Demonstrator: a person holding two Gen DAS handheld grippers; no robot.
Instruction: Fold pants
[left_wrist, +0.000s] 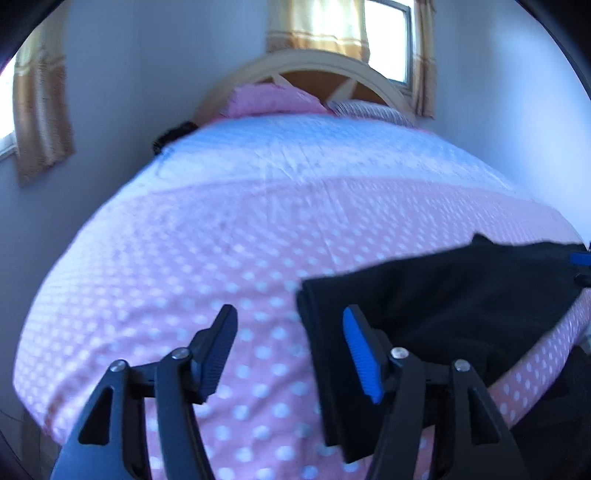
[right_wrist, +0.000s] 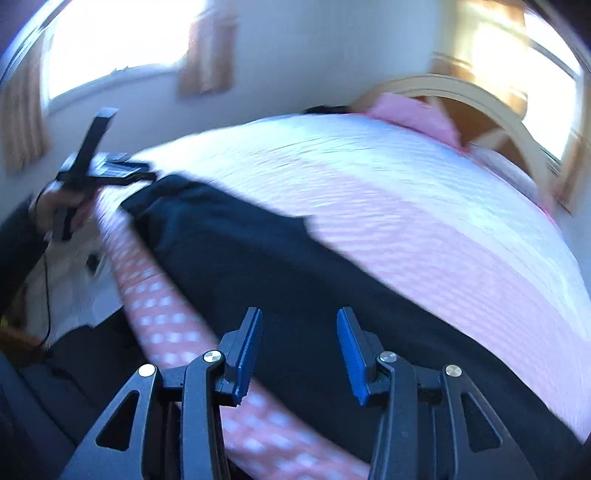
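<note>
Black pants (left_wrist: 436, 306) lie folded lengthwise along the near edge of a bed, dark against the pink dotted cover. My left gripper (left_wrist: 288, 350) is open just above the cover, its right finger at the left end of the pants, nothing between the fingers. In the right wrist view the pants (right_wrist: 295, 280) stretch from lower right to upper left. My right gripper (right_wrist: 299, 354) hovers open over their near part, empty. The left gripper (right_wrist: 99, 170) shows far off at the pants' other end, held by a hand (right_wrist: 55, 210).
The bed's pink polka-dot cover (left_wrist: 221, 258) fills most of both views, with a pale band further back. Pink pillows (left_wrist: 273, 99) and a curved wooden headboard (left_wrist: 317, 62) stand at the far end. Curtained windows (right_wrist: 118, 40) line the walls. The floor (right_wrist: 66, 295) lies beside the bed.
</note>
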